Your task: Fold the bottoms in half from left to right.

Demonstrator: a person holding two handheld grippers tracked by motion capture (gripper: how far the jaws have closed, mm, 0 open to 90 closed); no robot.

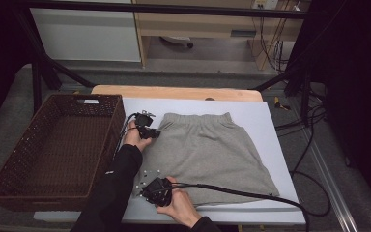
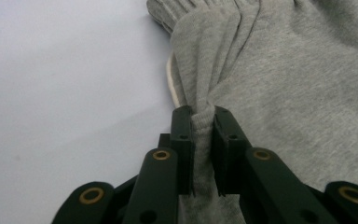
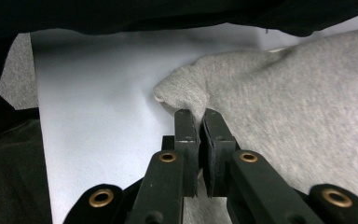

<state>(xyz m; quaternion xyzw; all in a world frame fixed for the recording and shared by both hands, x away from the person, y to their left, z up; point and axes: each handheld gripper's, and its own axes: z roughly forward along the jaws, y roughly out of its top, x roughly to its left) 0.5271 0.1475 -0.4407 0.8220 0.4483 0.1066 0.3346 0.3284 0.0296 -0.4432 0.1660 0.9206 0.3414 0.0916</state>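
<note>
A grey skirt lies flat on the white desk, its elastic waistband at the far side, just right of a brown wicker basket. The left tool is clamped on a bunched fold at the skirt's left edge near the waistband — fabric pinched between its pads. The right tool has closed tight on the near left hem corner.

The left gripper is held forward at the end of an outstretched, dark-sleeved arm, its jaws clamped together. The right gripper is kept near the body, jaws pinched tight.
</note>
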